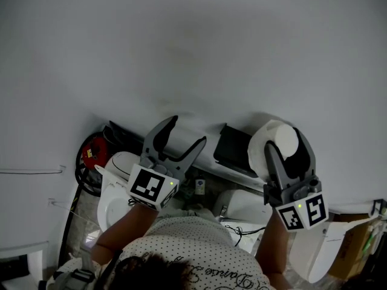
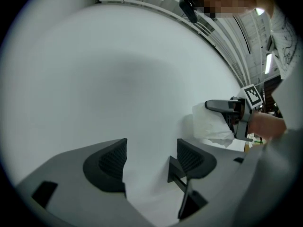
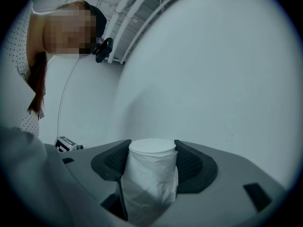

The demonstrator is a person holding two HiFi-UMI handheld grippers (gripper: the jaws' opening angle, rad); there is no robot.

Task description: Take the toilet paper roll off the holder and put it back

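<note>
The white, slightly crumpled toilet paper roll (image 3: 150, 176) is off the wall, held in the air close in front of the plain pale wall (image 1: 181, 41). It stands on end between the jaws of the grey right gripper (image 3: 151, 146), whose ribbed black pads pinch it from both sides. In the head view the roll (image 1: 273, 142) is just right of a black rectangular fixture (image 1: 233, 147) mounted on the wall. The grey left gripper (image 1: 187, 132) is held level at the far side of that fixture, apart from the roll, its jaws spread wide with only bare wall between them. Below are a white toilet (image 1: 115, 189), a red round object (image 1: 91, 151) and the person's dotted white shirt (image 1: 193, 240)
</note>
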